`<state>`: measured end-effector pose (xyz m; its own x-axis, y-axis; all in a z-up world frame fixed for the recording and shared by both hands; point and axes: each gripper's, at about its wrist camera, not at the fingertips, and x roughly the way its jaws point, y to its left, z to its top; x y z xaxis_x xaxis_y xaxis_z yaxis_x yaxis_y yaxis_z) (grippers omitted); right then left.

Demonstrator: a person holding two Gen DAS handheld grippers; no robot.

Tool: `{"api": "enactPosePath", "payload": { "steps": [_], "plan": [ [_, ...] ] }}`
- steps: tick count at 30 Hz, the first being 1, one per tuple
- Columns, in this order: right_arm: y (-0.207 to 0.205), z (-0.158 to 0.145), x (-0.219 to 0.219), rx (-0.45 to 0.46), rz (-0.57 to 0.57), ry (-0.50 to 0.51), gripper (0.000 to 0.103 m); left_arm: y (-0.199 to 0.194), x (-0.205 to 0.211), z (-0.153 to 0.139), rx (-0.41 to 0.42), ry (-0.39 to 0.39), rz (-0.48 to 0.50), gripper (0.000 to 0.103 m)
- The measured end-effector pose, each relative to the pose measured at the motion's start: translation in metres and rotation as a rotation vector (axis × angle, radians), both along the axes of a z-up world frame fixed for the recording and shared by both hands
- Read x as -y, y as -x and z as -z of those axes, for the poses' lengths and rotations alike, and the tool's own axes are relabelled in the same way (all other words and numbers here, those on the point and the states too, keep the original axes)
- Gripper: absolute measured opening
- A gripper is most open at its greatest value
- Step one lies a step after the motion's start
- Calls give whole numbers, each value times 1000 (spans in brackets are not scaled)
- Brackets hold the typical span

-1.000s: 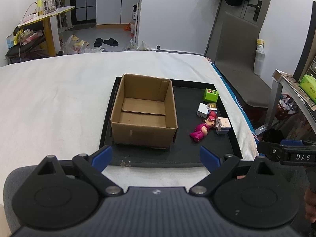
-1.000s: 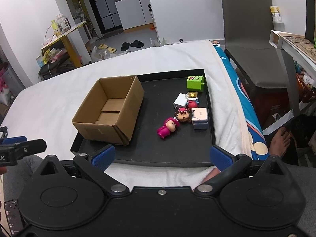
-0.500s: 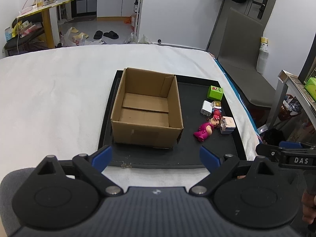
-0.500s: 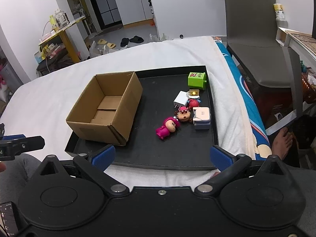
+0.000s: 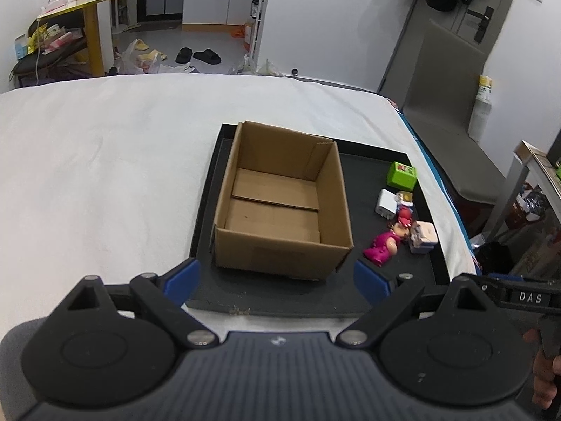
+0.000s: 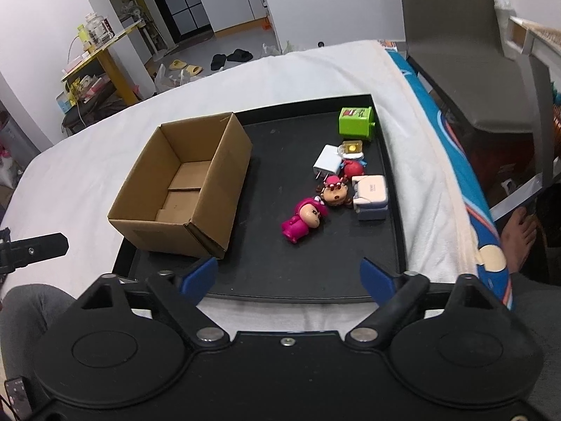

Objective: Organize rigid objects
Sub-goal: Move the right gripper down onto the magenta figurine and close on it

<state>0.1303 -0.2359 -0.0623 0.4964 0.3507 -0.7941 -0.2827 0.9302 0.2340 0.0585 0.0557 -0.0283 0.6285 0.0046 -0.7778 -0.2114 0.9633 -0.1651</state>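
An open, empty cardboard box [image 5: 280, 203] [image 6: 182, 189] stands on the left half of a black tray [image 5: 392, 280] [image 6: 280, 140]. On the tray's right half lie a pink doll [image 6: 303, 219] [image 5: 382, 247], a brown-faced doll [image 6: 335, 193], a red ball figure [image 6: 352, 168], a white charger [image 6: 328, 165] [image 5: 385, 205], a white-and-grey case [image 6: 370, 196] [image 5: 424, 236] and a green block [image 6: 356, 121] [image 5: 401, 175]. My left gripper [image 5: 277, 280] is open, low before the box. My right gripper [image 6: 289, 277] hovers over the tray's near edge, its jaws closing with nothing between them.
The tray rests on a white cloth [image 5: 105, 175] covering the surface. A grey chair [image 6: 455, 52] stands to the right, and a bare foot [image 6: 519, 238] shows beside the blue mat edge. A yellow side table [image 5: 87, 7] and slippers are far behind.
Both grippers moved forward and down toward the tray, so box and toys look larger. The right gripper's blue fingertips stand closer together than before.
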Motion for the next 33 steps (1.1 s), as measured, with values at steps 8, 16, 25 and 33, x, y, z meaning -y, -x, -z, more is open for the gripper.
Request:
{"api": "enactPosePath", "payload": {
  "steps": [8,16,25,33],
  "plan": [
    [-21,18,2,-54,34,-42,72,-27,-15,10,-1,2,-24,85],
    [-43,32,4,-95,79,-87,66,-51,-38,26,-39,57,-69,61],
    [-67,49,-5,-137,112,-135,52,-73,-57,48,-65,102,-123,47],
    [-87,70,-12,-175,185,-160,49,-91,-68,69,-104,102,-155,38]
  ]
}}
